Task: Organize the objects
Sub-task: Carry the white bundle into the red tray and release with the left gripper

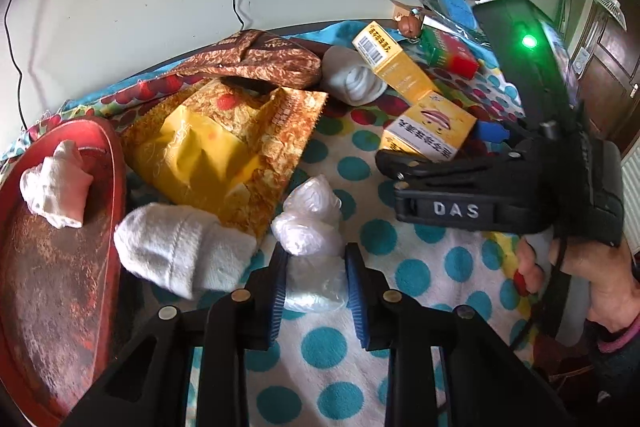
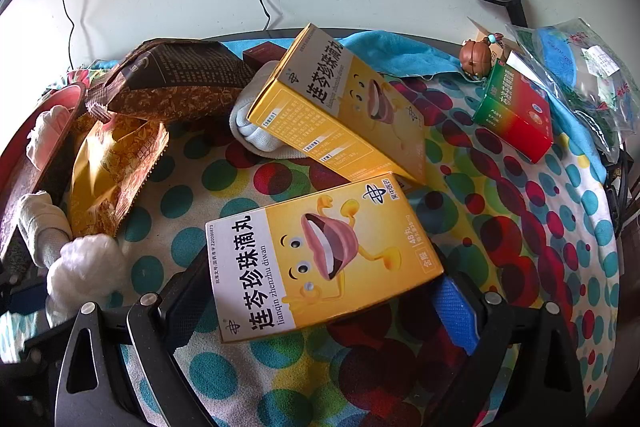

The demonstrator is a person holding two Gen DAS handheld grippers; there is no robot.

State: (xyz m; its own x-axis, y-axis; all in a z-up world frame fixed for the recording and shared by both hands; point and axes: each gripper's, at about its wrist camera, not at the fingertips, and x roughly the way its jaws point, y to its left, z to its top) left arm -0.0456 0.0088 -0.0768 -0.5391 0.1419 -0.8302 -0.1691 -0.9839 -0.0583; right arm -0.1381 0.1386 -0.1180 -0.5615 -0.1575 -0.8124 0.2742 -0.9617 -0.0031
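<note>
1. The left gripper [image 1: 316, 277] has its pads pressed on a crumpled plastic bag [image 1: 310, 227], just right of the red tray [image 1: 60, 287].
2. The right gripper [image 2: 320, 303] clamps a yellow box [image 2: 320, 259], well right of the tray.
3. Step: picking up. Next, I think, lift the bag toward the tray.

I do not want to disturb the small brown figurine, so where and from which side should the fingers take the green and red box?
Probably the red end of the green and red box, gripped across its two long sides, coming from above and the near side. That end lies nearest, with bare blanket beside it; the brown figurine sits at the far green end.
</note>
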